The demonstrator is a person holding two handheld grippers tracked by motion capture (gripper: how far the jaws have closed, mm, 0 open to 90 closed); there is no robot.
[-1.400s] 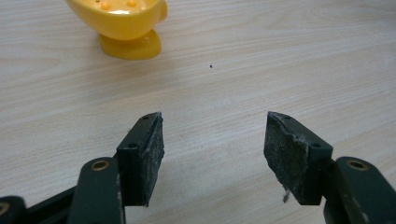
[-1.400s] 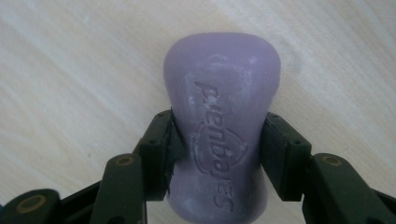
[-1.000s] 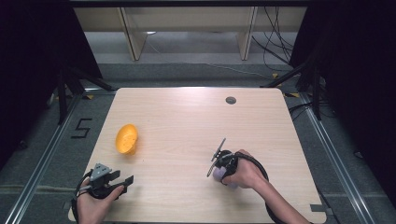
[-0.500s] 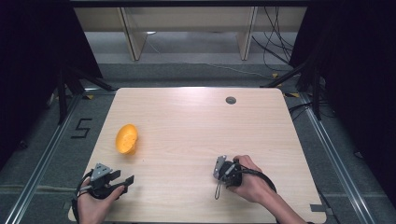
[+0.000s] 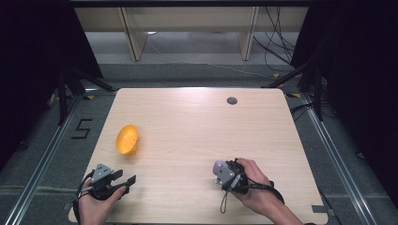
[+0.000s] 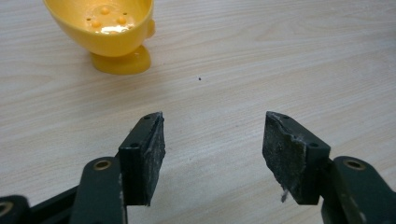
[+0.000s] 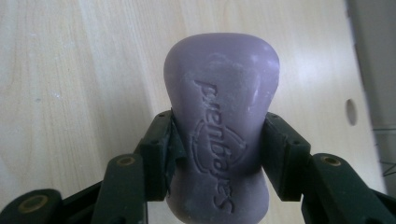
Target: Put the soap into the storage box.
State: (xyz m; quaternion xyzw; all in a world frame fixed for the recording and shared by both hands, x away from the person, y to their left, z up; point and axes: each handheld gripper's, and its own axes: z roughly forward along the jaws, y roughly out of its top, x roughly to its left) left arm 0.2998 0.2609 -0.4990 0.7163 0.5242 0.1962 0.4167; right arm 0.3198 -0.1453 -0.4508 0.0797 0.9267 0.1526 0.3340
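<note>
Right gripper (image 5: 220, 172) shifted toward table's near edge, rolled over since earlier frame. Purple soap bar (image 7: 219, 140) clamped between its jaws, above table (image 5: 187, 117). Carry step; next: set down. Left gripper (image 5: 123, 179) wide, empty, near yellow dish (image 5: 127, 139).

We see a light wooden table (image 5: 197, 136) with a small round hole (image 5: 232, 101) near its far edge. On it, toward our left, a yellow cup (image 5: 127, 139) lies tipped on its side.
</note>
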